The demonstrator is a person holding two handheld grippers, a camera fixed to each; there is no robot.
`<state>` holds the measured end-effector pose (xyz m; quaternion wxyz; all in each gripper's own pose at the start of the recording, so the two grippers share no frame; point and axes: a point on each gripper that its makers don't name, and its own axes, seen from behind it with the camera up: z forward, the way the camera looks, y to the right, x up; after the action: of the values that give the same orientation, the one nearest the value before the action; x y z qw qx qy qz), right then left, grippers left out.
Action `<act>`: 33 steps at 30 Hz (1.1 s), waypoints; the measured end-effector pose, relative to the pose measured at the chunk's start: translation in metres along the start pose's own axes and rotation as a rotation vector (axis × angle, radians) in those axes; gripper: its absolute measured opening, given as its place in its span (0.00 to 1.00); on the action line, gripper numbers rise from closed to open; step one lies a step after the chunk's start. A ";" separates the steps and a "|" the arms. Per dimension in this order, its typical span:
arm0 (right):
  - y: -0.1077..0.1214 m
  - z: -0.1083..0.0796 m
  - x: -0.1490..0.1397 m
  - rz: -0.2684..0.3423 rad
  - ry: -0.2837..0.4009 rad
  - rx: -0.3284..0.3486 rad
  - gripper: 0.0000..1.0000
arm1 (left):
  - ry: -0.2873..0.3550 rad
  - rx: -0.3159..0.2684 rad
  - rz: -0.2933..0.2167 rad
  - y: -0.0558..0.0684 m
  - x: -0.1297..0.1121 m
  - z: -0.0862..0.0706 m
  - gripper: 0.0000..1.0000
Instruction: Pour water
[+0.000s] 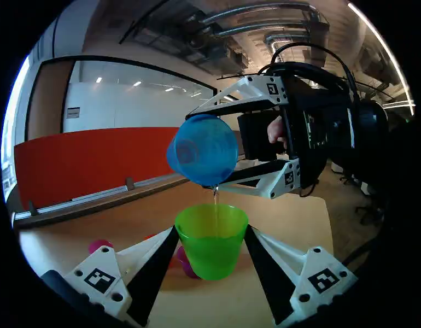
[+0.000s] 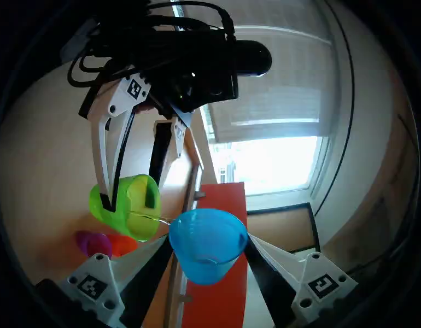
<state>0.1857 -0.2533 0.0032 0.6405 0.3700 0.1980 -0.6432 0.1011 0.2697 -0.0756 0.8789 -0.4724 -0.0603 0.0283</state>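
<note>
In the left gripper view my left gripper point(image 1: 211, 240) is shut on an upright green cup point(image 1: 211, 240) just above the wooden table point(image 1: 287, 218). Above it my right gripper point(image 1: 210, 147) holds a blue cup point(image 1: 204, 148) tipped on its side, and a thin stream of water point(image 1: 215, 205) falls from its lip into the green cup. In the right gripper view the blue cup point(image 2: 208, 246) sits between my right gripper's point(image 2: 208, 249) fingers, with a little water at its rim. The green cup point(image 2: 126, 206) is close beside it, held by the left gripper point(image 2: 128, 205).
Pink and red cups point(image 1: 184, 262) lie on the table behind the green cup, also seen as a purple cup point(image 2: 93, 242) and a red cup point(image 2: 120, 244). A red wall panel point(image 1: 95, 158) and a glass partition stand beyond the table edge. A bright window point(image 2: 265, 164) is nearby.
</note>
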 end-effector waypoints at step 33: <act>0.000 0.003 0.009 -0.066 0.009 -0.009 0.92 | -0.001 0.023 -0.010 -0.012 0.001 -0.001 0.86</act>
<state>0.1858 -0.2612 -0.0016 0.6194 0.3635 0.2159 -0.6615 0.1021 0.2623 -0.0664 0.8843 -0.4620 -0.0625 0.0249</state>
